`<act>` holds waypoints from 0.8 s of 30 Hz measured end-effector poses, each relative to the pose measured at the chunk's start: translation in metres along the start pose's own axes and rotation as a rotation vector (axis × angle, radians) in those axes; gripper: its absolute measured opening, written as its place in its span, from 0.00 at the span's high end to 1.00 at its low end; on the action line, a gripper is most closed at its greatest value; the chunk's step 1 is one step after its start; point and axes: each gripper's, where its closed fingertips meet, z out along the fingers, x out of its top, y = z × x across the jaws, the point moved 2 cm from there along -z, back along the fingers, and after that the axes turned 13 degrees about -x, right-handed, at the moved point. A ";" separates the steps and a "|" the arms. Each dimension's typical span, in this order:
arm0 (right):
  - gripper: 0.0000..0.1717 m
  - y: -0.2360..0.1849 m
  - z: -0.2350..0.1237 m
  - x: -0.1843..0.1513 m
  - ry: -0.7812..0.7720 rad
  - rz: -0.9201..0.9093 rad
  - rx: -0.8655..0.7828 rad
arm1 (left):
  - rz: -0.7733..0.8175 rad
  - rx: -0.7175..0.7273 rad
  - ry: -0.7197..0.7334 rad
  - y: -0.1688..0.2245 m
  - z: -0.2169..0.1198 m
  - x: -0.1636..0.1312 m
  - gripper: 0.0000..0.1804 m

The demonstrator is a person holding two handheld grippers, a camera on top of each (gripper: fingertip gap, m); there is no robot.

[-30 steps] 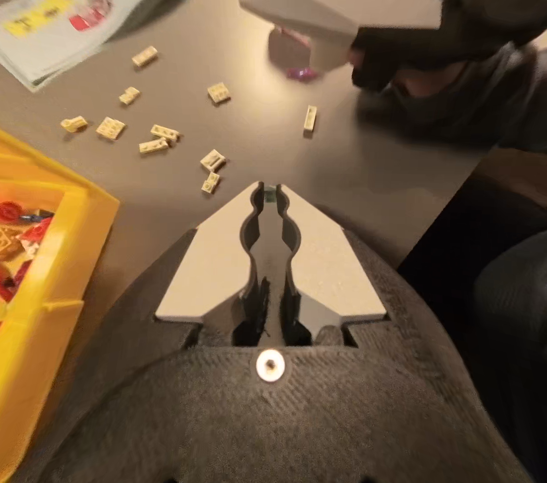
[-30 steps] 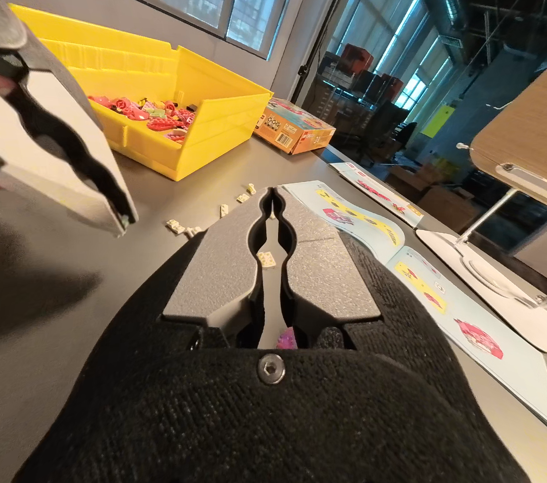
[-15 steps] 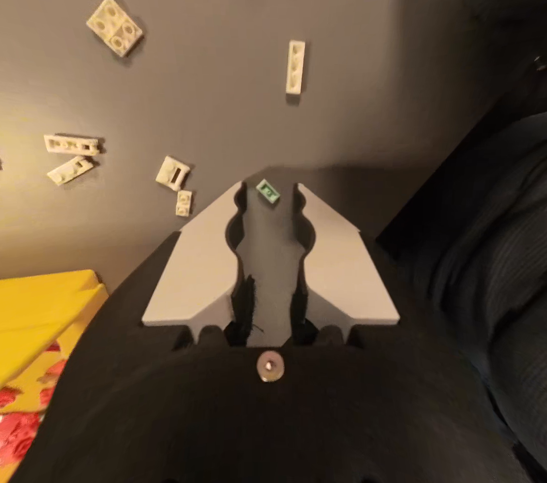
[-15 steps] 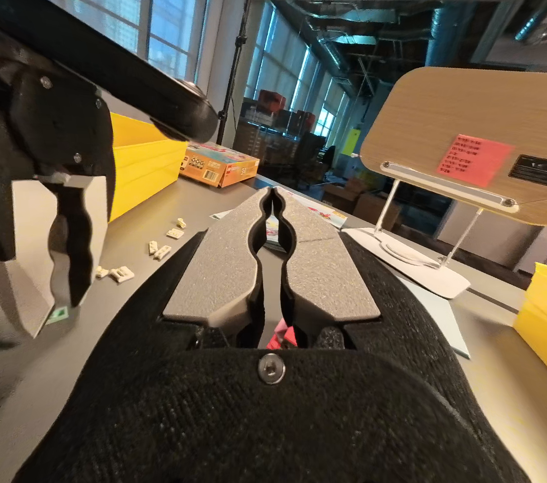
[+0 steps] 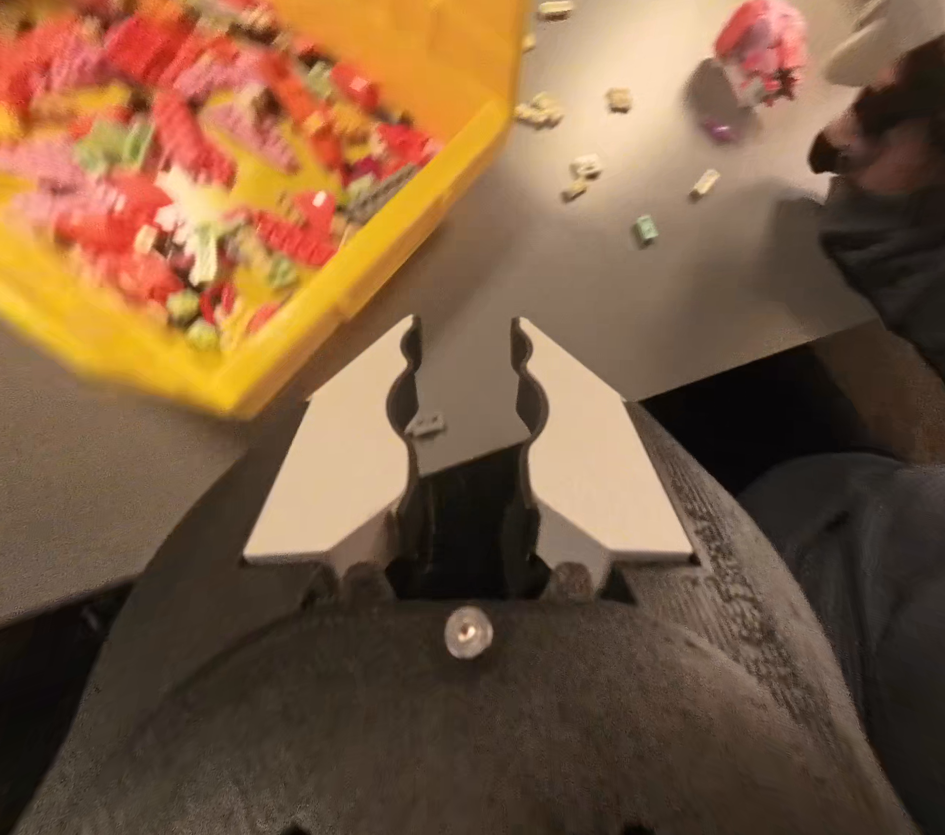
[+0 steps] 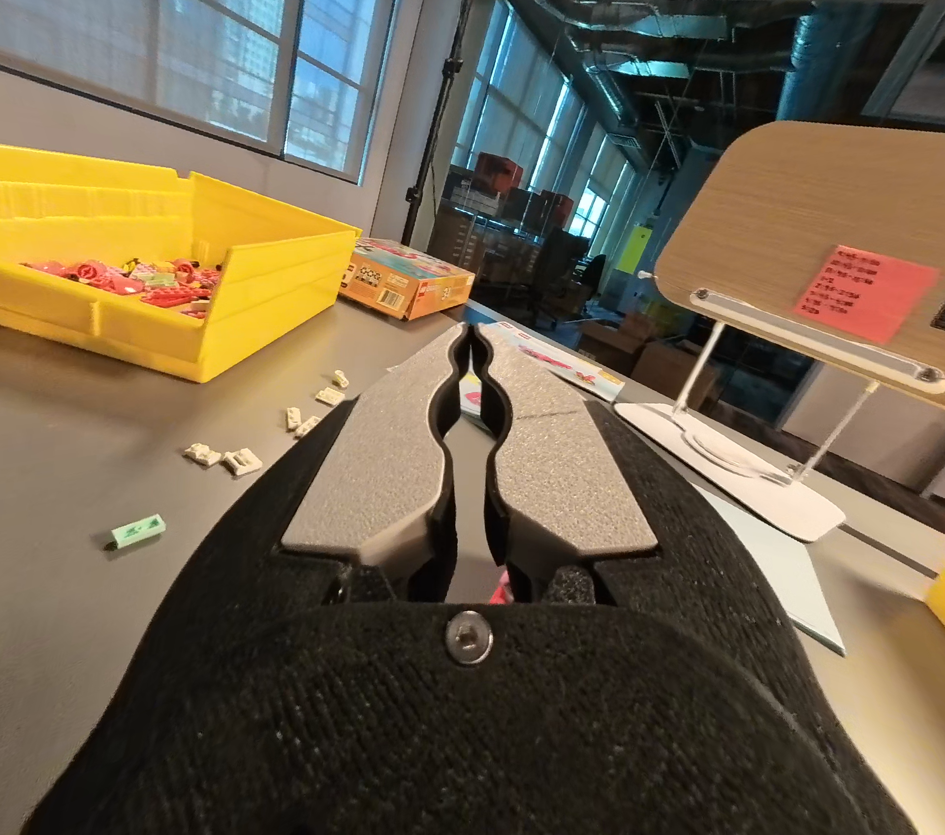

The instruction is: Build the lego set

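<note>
My left gripper [image 5: 466,325] is open and empty, low over the grey table [image 5: 588,309] beside the corner of a yellow bin [image 5: 503,58] full of red, pink and green bricks. A small green plate [image 5: 645,230] lies loose on the table ahead to the right; it also shows in the right wrist view [image 6: 138,530]. A pink and red lego build [image 5: 762,48] stands farther off. My right gripper [image 6: 469,330] is shut, with nothing between its tips. Several tan plates [image 5: 583,176] are scattered on the table.
An orange set box [image 6: 409,283] lies behind the yellow bin [image 6: 266,294]. An open instruction booklet [image 6: 562,363] lies ahead of my right gripper. A wooden board on a clear stand [image 6: 797,242] is at the right. The table's near edge [image 5: 716,381] is close by. Both grippers' tips are roughly 15 cm from the small green plate [image 5: 645,230].
My left gripper opened and let the small green plate go onto the table, then swung left towards the yellow bin. My right gripper stayed shut and turned a little.
</note>
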 end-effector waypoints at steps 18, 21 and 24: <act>1.00 -0.007 0.003 -0.009 -0.054 0.008 0.046 | 0.199 -0.032 -0.135 -0.030 0.018 -0.071 0.82; 1.00 -0.008 0.003 -0.010 -0.059 0.011 0.055 | 0.192 -0.049 -0.133 -0.032 0.016 -0.071 0.86; 1.00 -0.010 0.003 -0.011 -0.062 0.010 0.063 | 0.197 -0.065 -0.135 -0.031 0.017 -0.072 0.93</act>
